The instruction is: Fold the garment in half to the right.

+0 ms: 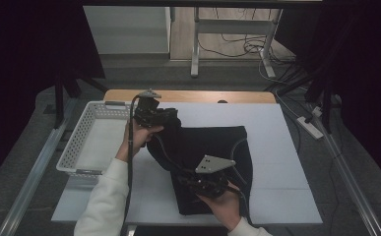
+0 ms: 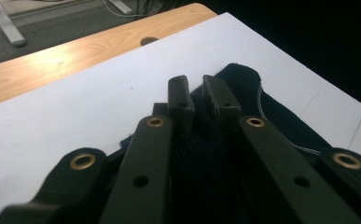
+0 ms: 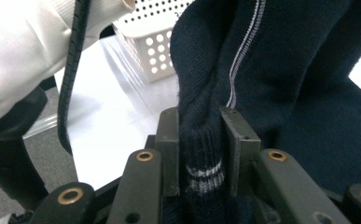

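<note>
The right claw [image 3: 199, 154] is clamped on a ribbed, striped edge of the dark sweater [image 1: 212, 147], bunching it at the near side of the white tabletop [image 1: 276, 147], probably to lift it for a fold; farther off, the left claw [image 2: 204, 100] pinches the sweater's far corner, apparently closed on fabric; the perforated basket [image 1: 82, 140] stands alongside, unobstructed.

High view overhead facing forward, gripper views close, sharing sweater [image 1: 203, 157]
</note>
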`<action>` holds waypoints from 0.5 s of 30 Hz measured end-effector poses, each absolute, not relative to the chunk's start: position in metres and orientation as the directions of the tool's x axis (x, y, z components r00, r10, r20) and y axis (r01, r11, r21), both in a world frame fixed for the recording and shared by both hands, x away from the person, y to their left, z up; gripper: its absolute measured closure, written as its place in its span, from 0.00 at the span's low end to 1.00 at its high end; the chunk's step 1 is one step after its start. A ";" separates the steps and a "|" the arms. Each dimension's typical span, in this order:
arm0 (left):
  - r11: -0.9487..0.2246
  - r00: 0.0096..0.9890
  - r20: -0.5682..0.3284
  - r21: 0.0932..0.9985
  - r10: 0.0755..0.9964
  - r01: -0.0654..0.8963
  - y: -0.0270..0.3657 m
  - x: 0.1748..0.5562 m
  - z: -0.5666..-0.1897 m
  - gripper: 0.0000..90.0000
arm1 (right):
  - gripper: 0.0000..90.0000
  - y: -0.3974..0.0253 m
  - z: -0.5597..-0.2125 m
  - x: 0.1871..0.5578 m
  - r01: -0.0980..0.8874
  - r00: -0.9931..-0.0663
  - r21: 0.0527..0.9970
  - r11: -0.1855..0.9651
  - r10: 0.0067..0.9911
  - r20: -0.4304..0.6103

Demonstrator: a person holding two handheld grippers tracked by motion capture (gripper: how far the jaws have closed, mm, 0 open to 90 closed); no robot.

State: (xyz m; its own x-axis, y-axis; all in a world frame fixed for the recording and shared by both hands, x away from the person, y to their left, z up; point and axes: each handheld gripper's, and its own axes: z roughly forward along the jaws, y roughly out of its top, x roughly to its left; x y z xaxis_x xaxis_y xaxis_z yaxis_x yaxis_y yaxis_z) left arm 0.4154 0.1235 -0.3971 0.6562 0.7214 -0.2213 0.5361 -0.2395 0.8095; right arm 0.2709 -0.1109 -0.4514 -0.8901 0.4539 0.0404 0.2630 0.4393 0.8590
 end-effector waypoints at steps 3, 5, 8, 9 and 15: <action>-0.243 0.662 -0.226 0.807 0.714 0.538 0.116 0.417 -0.399 0.90 | 0.78 -0.119 -0.454 0.271 0.271 -0.883 0.856 0.441 0.468 0.039; -0.246 0.667 -0.229 0.806 0.709 0.539 0.112 0.419 -0.400 0.90 | 0.78 -0.124 -0.455 0.271 0.278 -0.877 0.855 0.438 0.479 0.040; -0.256 0.676 -0.229 0.804 0.701 0.537 0.103 0.421 -0.402 0.90 | 0.78 -0.129 -0.455 0.271 0.285 -0.870 0.854 0.435 0.492 0.040; -0.260 0.679 -0.228 0.803 0.697 0.537 0.100 0.422 -0.403 0.90 | 0.78 -0.131 -0.456 0.270 0.287 -0.866 0.854 0.435 0.498 0.037; -0.279 0.698 -0.228 0.799 0.679 0.533 0.086 0.427 -0.405 0.90 | 0.78 -0.141 -0.459 0.271 0.307 -0.849 0.851 0.427 0.527 0.042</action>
State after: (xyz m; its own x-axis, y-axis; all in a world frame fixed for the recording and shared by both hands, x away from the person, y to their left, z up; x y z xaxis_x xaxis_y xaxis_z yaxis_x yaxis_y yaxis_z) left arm 0.4272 0.0861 -0.4049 0.6976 0.6791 -0.2284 0.5332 -0.2792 0.7986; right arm 0.2709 -0.1409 -0.4586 -0.8487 0.5272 0.0423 0.3074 0.4267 0.8506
